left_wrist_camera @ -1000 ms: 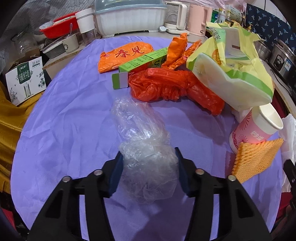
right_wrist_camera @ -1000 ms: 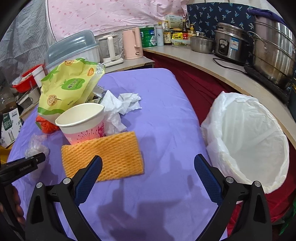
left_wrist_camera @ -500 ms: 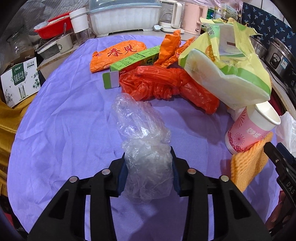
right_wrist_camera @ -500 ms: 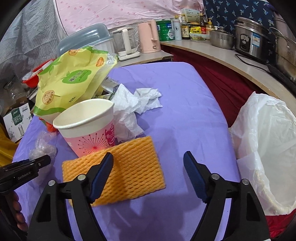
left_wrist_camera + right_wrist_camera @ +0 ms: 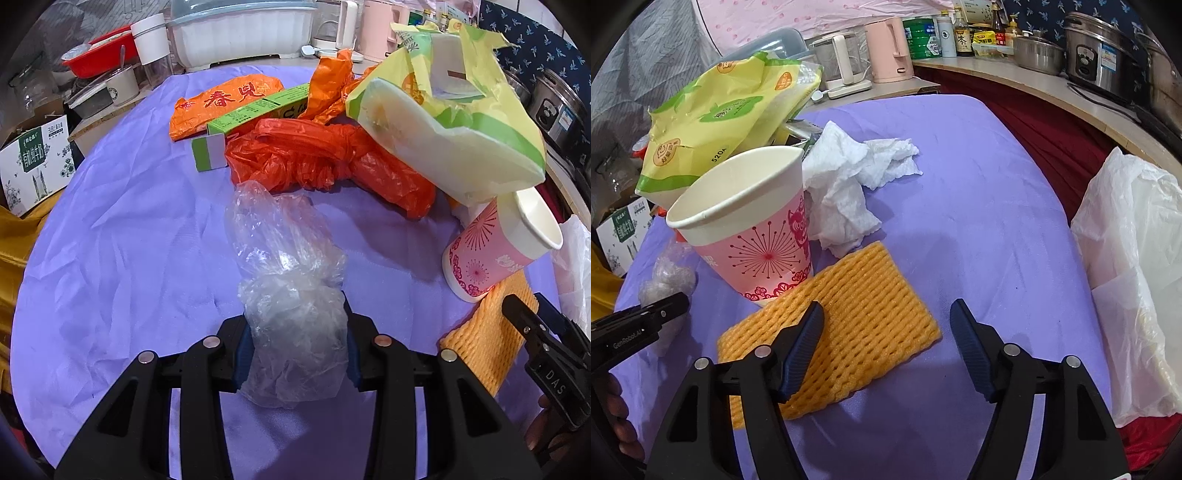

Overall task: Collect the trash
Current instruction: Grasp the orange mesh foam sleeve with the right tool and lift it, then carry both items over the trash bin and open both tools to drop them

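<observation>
My left gripper (image 5: 295,332) is shut on a crumpled clear plastic bag (image 5: 284,258) lying on the purple tablecloth (image 5: 110,240); both pads press its near end. My right gripper (image 5: 886,314) hovers over an orange foam net (image 5: 857,295) with its jaws closing. The left pad is above the net and the right pad is past its edge, neither pressing it. A pink paper cup (image 5: 746,221) stands at the net's far left corner, beside crumpled white tissue (image 5: 849,173). The white-lined trash bin (image 5: 1134,266) is off the table's right edge.
A yellow-green bag (image 5: 443,122), a red-orange plastic bag (image 5: 325,158), a green box (image 5: 251,114) and an orange wrapper (image 5: 225,99) are piled at the far side. Kettles, pots and containers crowd the counters behind. A cardboard box (image 5: 33,158) stands at the left.
The left jaws narrowed onto the clear bag and now hold still. The right gripper sank toward the foam net and cup while its jaws drew closer together.
</observation>
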Demonstrator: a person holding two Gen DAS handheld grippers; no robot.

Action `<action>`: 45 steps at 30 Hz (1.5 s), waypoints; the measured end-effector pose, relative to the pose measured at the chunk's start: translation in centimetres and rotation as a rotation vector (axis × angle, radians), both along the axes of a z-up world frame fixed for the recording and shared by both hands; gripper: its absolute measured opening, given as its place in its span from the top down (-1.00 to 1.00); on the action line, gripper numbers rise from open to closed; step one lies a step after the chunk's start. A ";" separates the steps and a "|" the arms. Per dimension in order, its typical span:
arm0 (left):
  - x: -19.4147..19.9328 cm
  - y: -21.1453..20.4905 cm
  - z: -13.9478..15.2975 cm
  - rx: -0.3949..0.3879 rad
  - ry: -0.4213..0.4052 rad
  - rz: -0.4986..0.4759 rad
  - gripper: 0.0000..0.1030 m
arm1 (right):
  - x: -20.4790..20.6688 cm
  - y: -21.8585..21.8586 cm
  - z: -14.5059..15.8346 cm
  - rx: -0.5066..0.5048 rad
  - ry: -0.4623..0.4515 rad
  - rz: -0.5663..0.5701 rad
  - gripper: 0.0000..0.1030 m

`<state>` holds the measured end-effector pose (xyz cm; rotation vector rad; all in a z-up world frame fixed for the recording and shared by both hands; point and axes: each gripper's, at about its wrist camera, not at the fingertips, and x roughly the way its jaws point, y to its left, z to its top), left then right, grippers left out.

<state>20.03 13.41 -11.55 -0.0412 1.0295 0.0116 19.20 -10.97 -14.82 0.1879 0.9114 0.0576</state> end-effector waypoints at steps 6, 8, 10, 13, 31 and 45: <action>-0.2 0.0 0.0 -0.008 -0.001 -0.003 0.32 | -0.7 0.4 0.0 0.035 -0.010 0.018 0.25; -0.4 0.1 0.2 -0.018 0.002 -0.008 0.37 | -0.8 0.3 0.2 0.075 0.000 0.017 0.47; -0.7 0.1 0.4 -0.028 0.004 -0.012 0.40 | -1.2 0.3 0.5 0.079 0.001 0.005 0.55; -1.5 0.2 0.9 -0.041 0.000 -0.019 0.42 | -2.2 0.2 1.6 0.077 -0.017 -0.012 0.61; -10.2 -5.1 10.7 -0.092 -0.181 -0.204 0.43 | -11.7 -6.5 13.6 0.008 -0.263 -0.201 0.62; -12.7 -19.5 16.2 -0.127 -0.289 -0.522 0.42 | -16.0 -16.7 16.9 -0.110 -0.333 -0.425 0.62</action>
